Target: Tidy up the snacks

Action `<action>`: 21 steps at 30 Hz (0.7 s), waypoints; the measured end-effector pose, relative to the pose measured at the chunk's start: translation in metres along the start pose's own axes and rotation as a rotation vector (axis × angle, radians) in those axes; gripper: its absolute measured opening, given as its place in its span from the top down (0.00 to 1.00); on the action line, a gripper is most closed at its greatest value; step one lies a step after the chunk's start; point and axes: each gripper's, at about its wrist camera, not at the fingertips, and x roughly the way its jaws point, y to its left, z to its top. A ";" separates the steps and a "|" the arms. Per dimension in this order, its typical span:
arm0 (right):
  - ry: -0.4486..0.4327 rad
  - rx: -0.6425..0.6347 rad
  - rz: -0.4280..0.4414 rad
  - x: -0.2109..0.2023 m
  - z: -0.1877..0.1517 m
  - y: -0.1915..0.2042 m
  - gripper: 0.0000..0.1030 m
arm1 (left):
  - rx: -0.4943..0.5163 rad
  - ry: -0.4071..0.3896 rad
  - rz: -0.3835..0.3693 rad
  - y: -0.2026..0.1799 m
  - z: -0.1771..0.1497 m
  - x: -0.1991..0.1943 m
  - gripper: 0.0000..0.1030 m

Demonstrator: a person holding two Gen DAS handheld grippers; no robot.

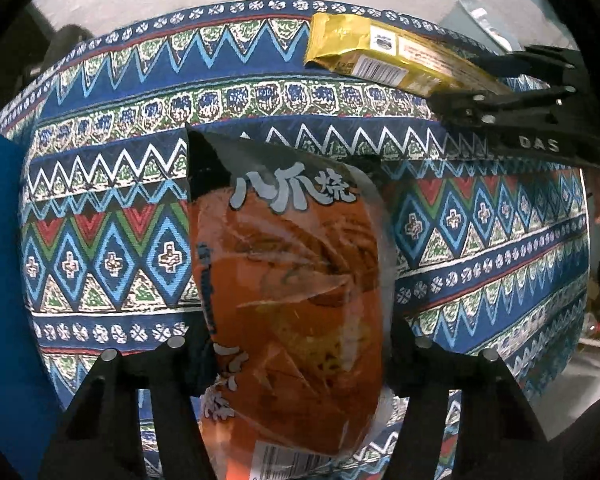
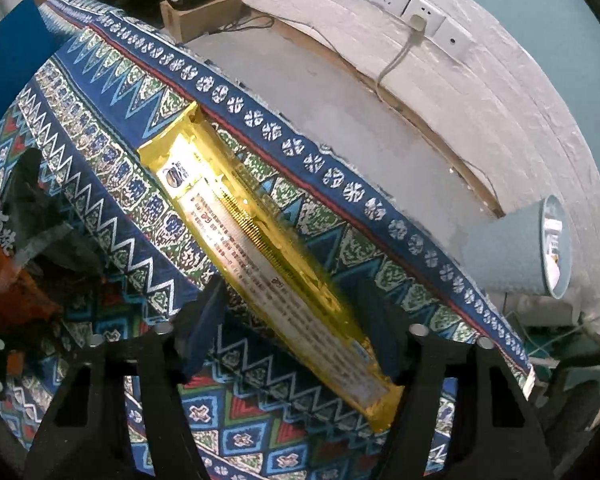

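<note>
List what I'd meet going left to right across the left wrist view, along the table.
Blue panel at the left edge → orange snack bag, between the left claw's fingers → gold snack pack, farther back → right claw at that pack's right end.

Orange snack bag (image 1: 292, 300): lower end runs off the bottom edge of the left wrist view; print motion-smeared, barcode unreadable. It hides the inner faces of the left gripper (image 1: 296, 360), so pad contact cannot be told. Gold packet (image 2: 260, 248): small print illegible; far end covered by the right gripper (image 1: 512, 92) in the left view. Blue bin (image 2: 516, 256): contents unclear.
</note>
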 end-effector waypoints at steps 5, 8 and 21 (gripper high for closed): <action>0.017 -0.022 0.013 0.003 -0.002 0.011 0.60 | 0.051 -0.030 0.044 0.002 -0.009 -0.012 0.45; 0.030 -0.021 0.030 0.001 -0.006 0.020 0.66 | 0.073 -0.051 0.072 0.006 -0.013 -0.019 0.48; 0.090 0.131 0.093 -0.014 -0.043 0.048 0.70 | 0.116 -0.127 0.159 0.036 -0.023 -0.045 0.50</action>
